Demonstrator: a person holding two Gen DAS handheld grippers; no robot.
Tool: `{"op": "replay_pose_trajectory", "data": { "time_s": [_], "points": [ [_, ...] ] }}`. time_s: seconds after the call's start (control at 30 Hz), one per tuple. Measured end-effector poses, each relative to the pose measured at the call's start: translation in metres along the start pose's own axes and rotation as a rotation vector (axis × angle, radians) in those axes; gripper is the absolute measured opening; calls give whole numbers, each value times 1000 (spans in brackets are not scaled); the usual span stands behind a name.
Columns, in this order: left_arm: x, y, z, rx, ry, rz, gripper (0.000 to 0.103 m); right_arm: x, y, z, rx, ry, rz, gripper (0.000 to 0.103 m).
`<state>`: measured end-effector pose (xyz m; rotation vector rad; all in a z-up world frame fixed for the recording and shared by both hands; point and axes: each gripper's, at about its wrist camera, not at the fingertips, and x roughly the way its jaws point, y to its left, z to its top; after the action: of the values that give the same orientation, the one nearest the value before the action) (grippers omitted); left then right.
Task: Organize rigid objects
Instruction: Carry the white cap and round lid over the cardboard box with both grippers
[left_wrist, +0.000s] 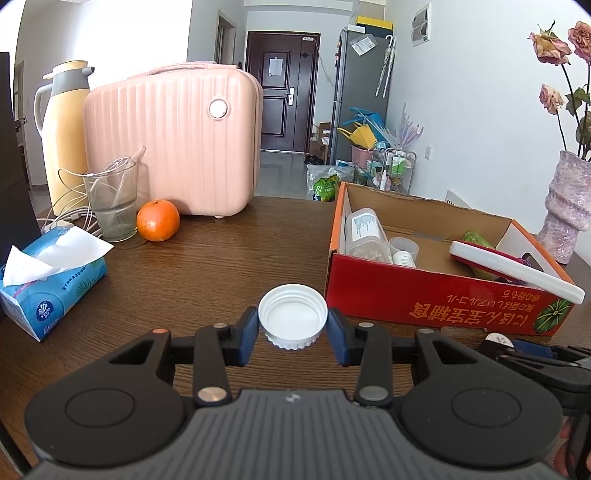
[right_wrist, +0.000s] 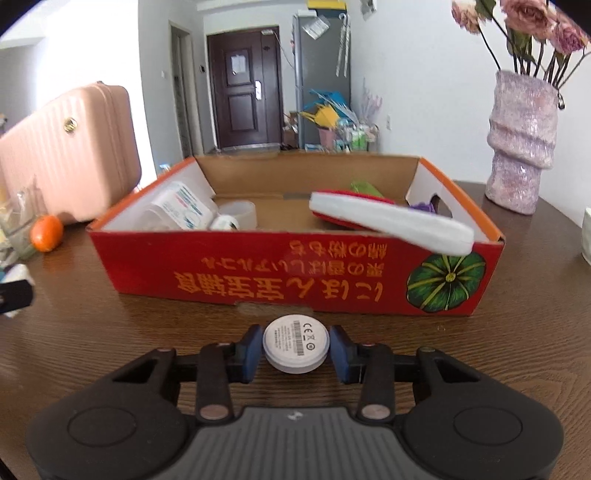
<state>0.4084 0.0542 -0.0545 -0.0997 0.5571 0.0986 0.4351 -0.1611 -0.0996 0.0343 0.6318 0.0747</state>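
White screw cap (left_wrist: 293, 316), open side up, pinched between the blue pads of the left gripper (left_wrist: 293, 332) just above the wooden table (left_wrist: 207, 266); white round disc (right_wrist: 295, 343) with printed marks on its face, clamped the same way in the right gripper (right_wrist: 295, 349), jaws narrow, pads tight against its rim. No earlier picture to compare, so nothing to say of how either grip came about. Both pieces round – no long axis to line up, only the direction to the red cardboard box (right_wrist: 295, 273). From the disc, box straight ahead and very near, its front wall just beyond the fingertips; from the cap, box ahead and off to the right, near corner (left_wrist: 332, 258) close by. Right hand judged the nearer one for a drop over the front wall. Likely snag: white slab (right_wrist: 391, 221) leaning out over the right part of that wall, so the free floor lies centre and left, beside the plastic jar (right_wrist: 181, 210) and small cups. Left wrist view alone gives the tissue pack (left_wrist: 51, 288), the orange (left_wrist: 158, 220), the glass (left_wrist: 112, 199), the thermos and the whole pink case (left_wrist: 173, 144) – also a sliver of the right gripper at its lower right edge. Right wrist view alone gives the full front wall with its green pumpkin print, and the vase (right_wrist: 522, 147) to the far right, well apart from the box.
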Motion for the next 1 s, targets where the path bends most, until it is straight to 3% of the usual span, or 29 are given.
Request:
{"op": "replay_pose_trajectory", "data": {
  "time_s": [0.57, 1.0],
  "points": [
    [-31, -17, 10, 31, -86, -34, 41, -81, 1, 10, -62, -223, 133, 39],
    [-28, -64, 23, 43, -125, -86, 41, -80, -18, 29, -41, -269, 133, 39]
  ]
}}
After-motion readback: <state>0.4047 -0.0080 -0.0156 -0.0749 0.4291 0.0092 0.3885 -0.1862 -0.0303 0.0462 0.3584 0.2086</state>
